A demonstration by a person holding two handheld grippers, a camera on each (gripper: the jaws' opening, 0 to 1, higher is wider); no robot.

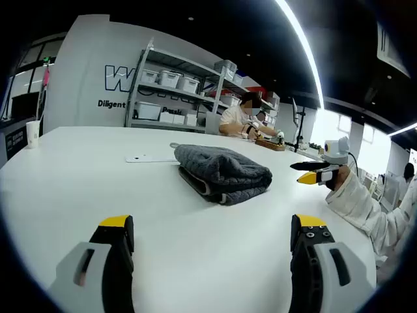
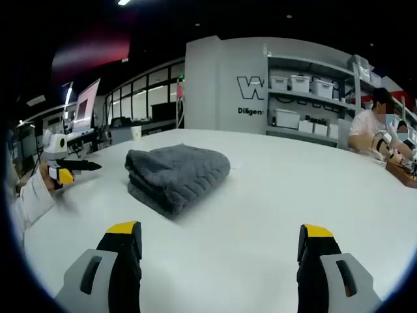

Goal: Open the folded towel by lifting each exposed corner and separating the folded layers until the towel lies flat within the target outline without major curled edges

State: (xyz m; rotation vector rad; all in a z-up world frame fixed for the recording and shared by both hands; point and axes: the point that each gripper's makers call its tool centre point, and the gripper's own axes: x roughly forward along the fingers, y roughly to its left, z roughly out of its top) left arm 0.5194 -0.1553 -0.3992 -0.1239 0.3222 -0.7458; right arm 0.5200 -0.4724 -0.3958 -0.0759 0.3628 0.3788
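Grey folded towel point(image 1: 223, 173) lies on the white table point(image 1: 78, 189) ahead of my left gripper point(image 1: 212, 229) and right gripper point(image 2: 220, 236), both spread wide, bare tabletop all round.

White table point(image 1: 78, 189); paper cup point(image 1: 32, 134); shelving with bins point(image 1: 171, 98); seated person point(image 1: 238, 120).

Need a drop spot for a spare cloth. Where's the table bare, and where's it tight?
Bare: the white table between the left claw and the folded gray towel, and the same stretch ahead of the right claw. Also bare beyond the cup side. Tighter: a flat white item lies beside the towel's far edge; a person works at the far end.
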